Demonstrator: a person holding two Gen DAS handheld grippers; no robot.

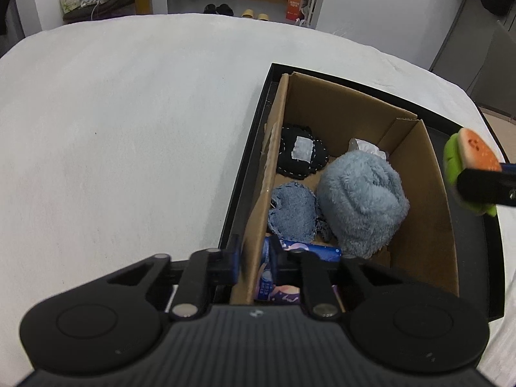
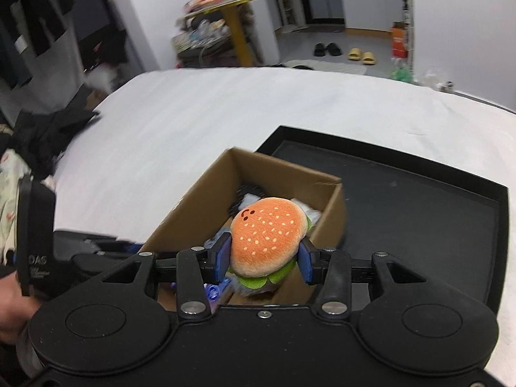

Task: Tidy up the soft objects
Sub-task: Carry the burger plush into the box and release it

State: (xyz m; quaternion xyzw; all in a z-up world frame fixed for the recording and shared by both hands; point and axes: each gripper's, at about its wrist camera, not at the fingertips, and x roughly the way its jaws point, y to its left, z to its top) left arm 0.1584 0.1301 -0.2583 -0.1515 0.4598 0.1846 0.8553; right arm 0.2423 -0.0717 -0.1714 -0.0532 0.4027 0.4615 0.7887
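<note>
A brown cardboard box (image 1: 416,193) stands in a black tray (image 1: 258,135) on a white cover. Inside lie a fluffy light-blue plush (image 1: 361,203), a denim patch (image 1: 292,213), a black fabric piece with a white patch (image 1: 301,153) and a blue packet (image 1: 309,253). My left gripper (image 1: 254,258) is shut on the box's near left wall. My right gripper (image 2: 264,258) is shut on a plush hamburger (image 2: 267,235), held in the air over the box (image 2: 206,200). In the left wrist view the hamburger (image 1: 467,151) hangs at the right edge, above the box's right wall.
The tray's right half (image 2: 419,209) is bare black. White cover (image 1: 129,129) spreads to the left and behind. Dark clothes (image 2: 48,135) lie at the far left edge. A hand (image 2: 9,300) holds the left tool. Slippers and clutter sit on the floor beyond.
</note>
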